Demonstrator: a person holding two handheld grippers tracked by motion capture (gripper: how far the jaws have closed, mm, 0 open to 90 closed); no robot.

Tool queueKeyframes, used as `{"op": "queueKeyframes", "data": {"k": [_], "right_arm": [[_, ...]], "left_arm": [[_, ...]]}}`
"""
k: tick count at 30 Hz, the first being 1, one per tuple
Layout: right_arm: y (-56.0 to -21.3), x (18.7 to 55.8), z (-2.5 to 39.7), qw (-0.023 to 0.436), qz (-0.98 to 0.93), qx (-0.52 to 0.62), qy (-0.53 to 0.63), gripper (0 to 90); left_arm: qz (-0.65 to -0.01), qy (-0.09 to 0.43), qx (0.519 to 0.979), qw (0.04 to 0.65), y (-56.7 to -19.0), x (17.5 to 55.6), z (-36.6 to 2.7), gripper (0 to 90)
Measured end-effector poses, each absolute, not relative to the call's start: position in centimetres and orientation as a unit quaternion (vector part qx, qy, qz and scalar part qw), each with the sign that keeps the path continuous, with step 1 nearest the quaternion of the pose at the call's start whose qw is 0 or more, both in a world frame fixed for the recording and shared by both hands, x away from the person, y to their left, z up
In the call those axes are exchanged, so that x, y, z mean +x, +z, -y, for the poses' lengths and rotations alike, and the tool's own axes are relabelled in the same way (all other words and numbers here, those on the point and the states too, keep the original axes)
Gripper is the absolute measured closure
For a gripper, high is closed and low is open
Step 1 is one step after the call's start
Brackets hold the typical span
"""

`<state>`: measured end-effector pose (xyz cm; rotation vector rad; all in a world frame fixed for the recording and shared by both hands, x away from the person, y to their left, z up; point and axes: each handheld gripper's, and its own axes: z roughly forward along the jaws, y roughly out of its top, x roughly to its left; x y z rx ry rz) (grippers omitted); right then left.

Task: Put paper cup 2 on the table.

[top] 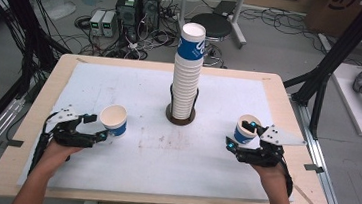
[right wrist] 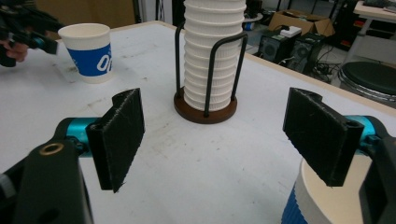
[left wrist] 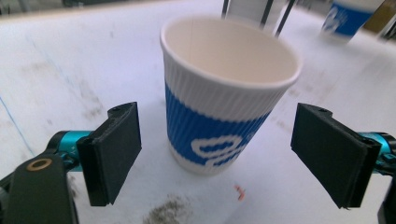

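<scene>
Two loose paper cups on the white table sheet (top: 154, 154), plus one tall stack of nested cups (top: 186, 80) standing in a dark wire holder (top: 180, 116) at table centre; the number in the stack cannot be counted, the ribs blur together. Two grippers, one per hand. Left cup (top: 114, 119): upright, empty, cream inside, ribbed white wall with a blue band and white lettering, rolled rim; it stands on the sheet at the left, level with the holder and well apart from it. Left gripper (top: 95, 127) has its jaws spread wide either side of this cup; the left gripper view shows a clear gap between each black pad and the cup (left wrist: 224, 98), so nothing is gripped. Right cup (top: 246, 129): same make, upright at the right side of the sheet. Right gripper (top: 242, 136) is also wide open, one jaw over the cup's mouth in the high view; in the right gripper view the cup (right wrist: 322, 200) is cut off at the bottom right corner, just under the right-hand pad, and contact cannot be made out. That view also shows the stack (right wrist: 212, 56) with its top cut off, and the left cup (right wrist: 88, 52) far off. Lettering on the cups is too partial to read. Grey smudges on the sheet near the left cup.
</scene>
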<state>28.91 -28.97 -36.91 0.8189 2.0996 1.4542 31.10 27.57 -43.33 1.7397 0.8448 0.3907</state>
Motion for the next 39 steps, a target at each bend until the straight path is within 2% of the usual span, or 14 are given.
{"op": "queueKeyframes", "data": {"k": [6,9,18,39], "right_arm": [[-37.2,29.2,29.5,0.234,-0.761,0.306,0.522,21.2],[-37.2,29.2,29.7,0.237,-0.761,0.309,0.518,21.2],[-37.3,29.3,30.6,0.255,-0.753,0.332,0.507,21.2],[-36.8,28.1,31.6,0.277,-0.738,0.349,0.507,21.2]], "left_arm": [[-0.336,0.18,0.67,0.637,-41.9,30.4,-28.8,16.2],[-0.337,0.19,0.646,0.658,-41.4,30.1,-28.9,16.1],[-0.325,0.219,0.629,0.672,-40.3,29.7,-28.6,16.1],[-0.306,0.243,0.64,0.662,-39.7,29.0,-28.4,16.4]]}}
